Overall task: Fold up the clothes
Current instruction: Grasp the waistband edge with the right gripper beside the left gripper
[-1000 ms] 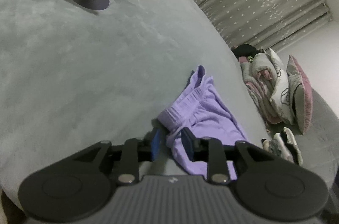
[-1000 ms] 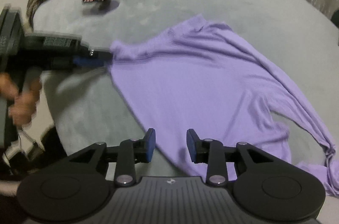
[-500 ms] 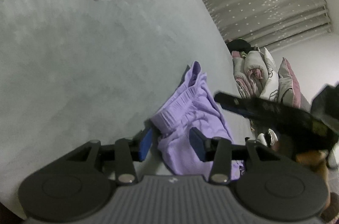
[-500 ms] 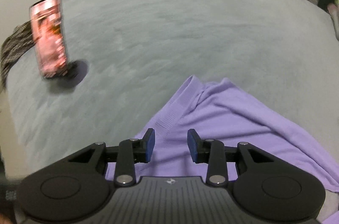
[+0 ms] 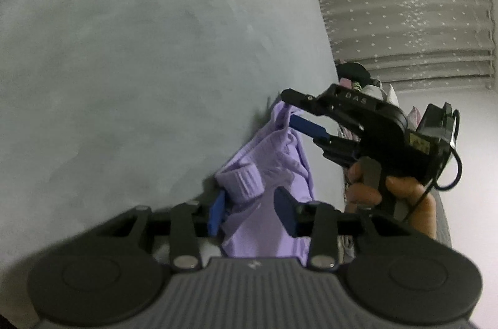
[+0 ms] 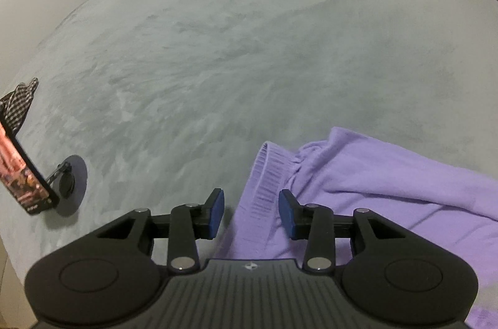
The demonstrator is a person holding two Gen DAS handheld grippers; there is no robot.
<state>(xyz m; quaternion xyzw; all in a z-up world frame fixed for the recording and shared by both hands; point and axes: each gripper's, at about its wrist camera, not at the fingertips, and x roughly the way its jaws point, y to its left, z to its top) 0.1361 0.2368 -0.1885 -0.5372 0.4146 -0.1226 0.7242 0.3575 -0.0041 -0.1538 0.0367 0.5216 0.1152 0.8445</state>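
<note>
While the left gripper [image 5: 252, 212] hangs low over the near edge of the grey bed cover [image 5: 130, 55], its jaws are closing with the ribbed cuff of the lilac garment [image 5: 281, 173] between them; the left blue pad lies against the cuff's side, the right pad stands clear of the cloth, so nothing is pinched. Just beyond it, to the right and farther off, the right gripper [image 5: 294, 111] reaches in from the right, held in a hand [image 5: 395, 192] by its pistol grip, a black cable looping from its rear. Its fingers point at the far end of the bunched cloth. From its own wrist view the right gripper [image 6: 251, 209] has its jaws opening, spread either side of the ribbed hem of the lilac garment [image 6: 358, 192]; the pads do not press on the fabric. That garment lies crumpled on the near right part of the cover, spilling out of view at the right and bottom edges.

Farther out, on the left, a phone [image 6: 21, 170] with a lit screen leans on a round dark stand [image 6: 73, 183], a checked cloth [image 6: 18, 102] behind it. Past the far right edge of the bed sit patterned pillows [image 5: 378, 88], and pleated grey curtains [image 5: 398, 5] hang behind them
</note>
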